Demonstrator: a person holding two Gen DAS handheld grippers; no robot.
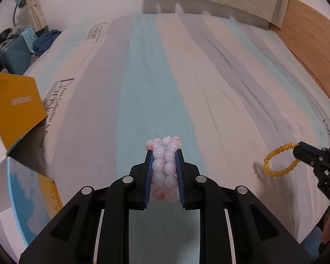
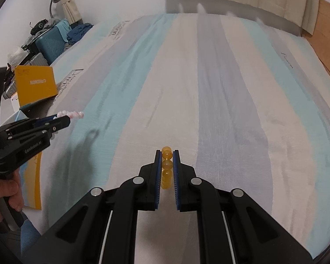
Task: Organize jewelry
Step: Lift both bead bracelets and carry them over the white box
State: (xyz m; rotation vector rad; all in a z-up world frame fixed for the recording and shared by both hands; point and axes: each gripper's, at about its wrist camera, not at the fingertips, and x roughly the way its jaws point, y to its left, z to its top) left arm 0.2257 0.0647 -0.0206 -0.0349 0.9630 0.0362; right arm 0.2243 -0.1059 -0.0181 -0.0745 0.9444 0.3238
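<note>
My left gripper (image 1: 164, 154) is shut on a pink-and-white bead bracelet (image 1: 164, 167), held above the striped bedsheet. It also shows at the left of the right wrist view (image 2: 69, 118), with the pink beads (image 2: 71, 114) sticking out past the tips. My right gripper (image 2: 167, 154) is shut on a yellow bead bracelet (image 2: 166, 166), seen edge-on between the blue pads. In the left wrist view the right gripper (image 1: 298, 149) is at the far right, and the yellow bracelet (image 1: 279, 159) hangs from it as an open loop above the sheet.
A striped blue, grey and white bedsheet (image 1: 165, 77) covers the bed. An open yellow box with its lid (image 1: 15, 107) and a blue-and-white base (image 1: 22, 198) stands at the bed's left edge. A wooden board (image 1: 314, 44) is at the right; suitcases (image 2: 50, 41) at the far left.
</note>
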